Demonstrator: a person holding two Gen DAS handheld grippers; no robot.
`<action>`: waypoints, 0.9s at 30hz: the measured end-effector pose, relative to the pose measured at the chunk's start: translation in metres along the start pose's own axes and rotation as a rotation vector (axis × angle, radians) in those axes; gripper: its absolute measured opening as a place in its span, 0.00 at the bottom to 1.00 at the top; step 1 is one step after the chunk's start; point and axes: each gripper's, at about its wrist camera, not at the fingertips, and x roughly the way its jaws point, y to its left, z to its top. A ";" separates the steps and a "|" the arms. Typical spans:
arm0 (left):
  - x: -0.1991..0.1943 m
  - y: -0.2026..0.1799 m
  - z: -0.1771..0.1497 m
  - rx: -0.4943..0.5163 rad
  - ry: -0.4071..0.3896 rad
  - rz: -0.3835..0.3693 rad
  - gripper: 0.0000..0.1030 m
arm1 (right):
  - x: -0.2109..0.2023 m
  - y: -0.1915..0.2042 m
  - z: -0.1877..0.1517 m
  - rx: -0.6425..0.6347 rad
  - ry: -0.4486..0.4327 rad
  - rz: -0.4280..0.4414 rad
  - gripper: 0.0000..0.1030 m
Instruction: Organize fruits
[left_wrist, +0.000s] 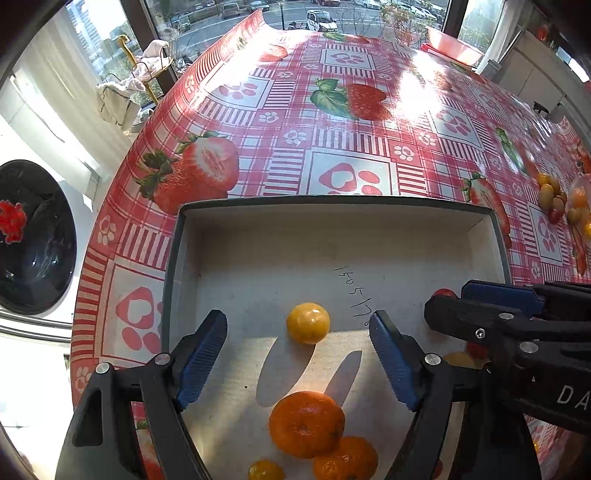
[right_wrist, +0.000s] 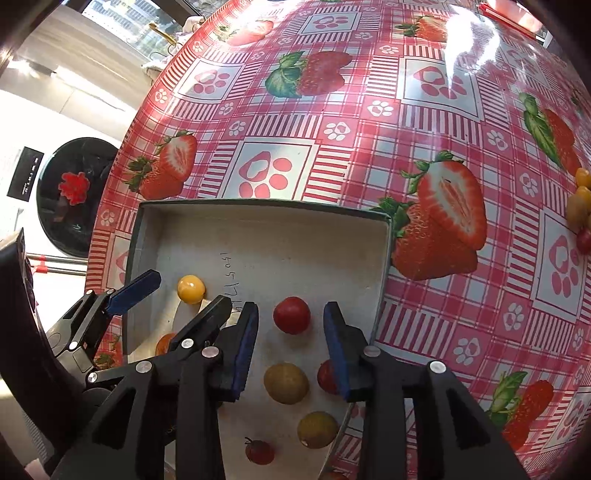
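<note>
the fruits i'm sorting sit in the box: a yellow fruit lies on its floor just ahead of my left gripper, whose jaws are spread apart and hold nothing, with two oranges nearer me. my right gripper is also spread, a red tomato lying between its tips, not clamped. more loose fruit waits on the tablecloth well apart to the right

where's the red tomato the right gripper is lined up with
In the right wrist view, the red tomato lies on the box floor just ahead of the open right gripper, near the box's right wall.
</note>
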 end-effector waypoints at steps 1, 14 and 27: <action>-0.001 0.000 0.000 0.008 0.001 0.002 0.78 | -0.002 0.002 0.001 -0.004 -0.003 0.032 0.59; -0.024 -0.030 0.001 0.067 -0.025 -0.013 0.78 | -0.052 -0.021 -0.019 0.009 -0.103 -0.016 0.79; -0.060 -0.145 0.023 0.207 -0.069 -0.155 0.78 | -0.108 -0.161 -0.086 0.247 -0.152 -0.167 0.79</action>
